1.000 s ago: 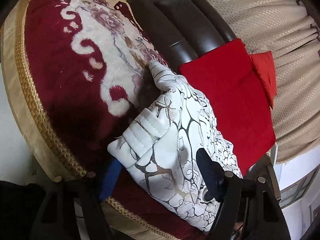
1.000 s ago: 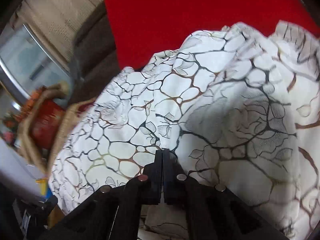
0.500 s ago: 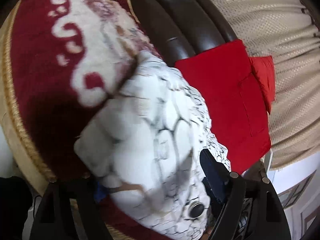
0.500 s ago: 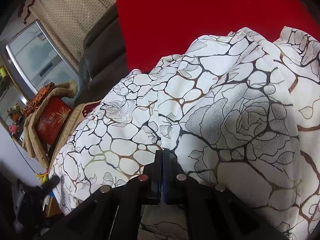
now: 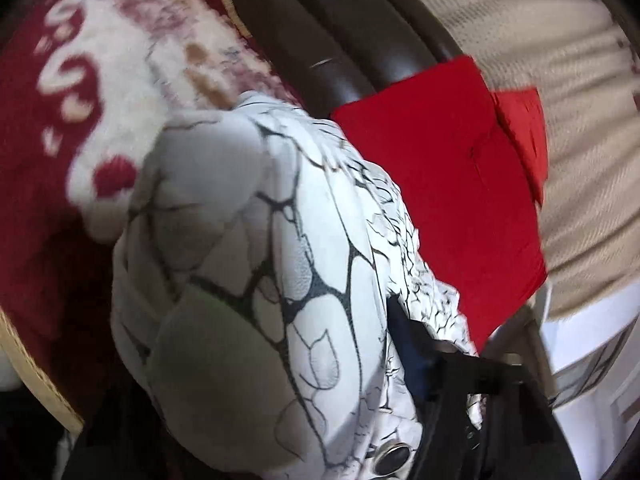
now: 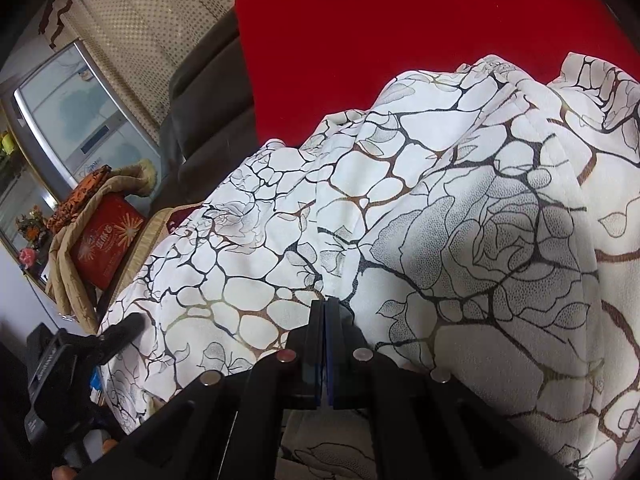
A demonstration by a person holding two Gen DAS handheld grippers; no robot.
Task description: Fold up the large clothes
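A white garment with a black and brown crackle-and-rose print (image 5: 280, 280) lies bunched on the sofa; it fills the right wrist view (image 6: 440, 220). My left gripper (image 5: 256, 360) is open around the garment's bulk; its right finger (image 5: 416, 344) shows, the left one is hidden by cloth. It also shows in the right wrist view (image 6: 120, 332) at the garment's left edge. My right gripper (image 6: 323, 312) is shut, pinching a fold of the garment.
A red cloth (image 5: 460, 184) (image 6: 400, 32) covers the dark leather sofa back (image 5: 340, 40). A maroon floral seat cover (image 5: 60, 140) lies left. Beige curtains (image 5: 580, 120) hang behind. A red box in a tan cloth (image 6: 104, 240) stands beside a window (image 6: 72, 120).
My left gripper has pushed forward into the garment, and the cloth now bulges between its fingers. The right gripper stays shut on the fold and has lifted and drawn back slightly.
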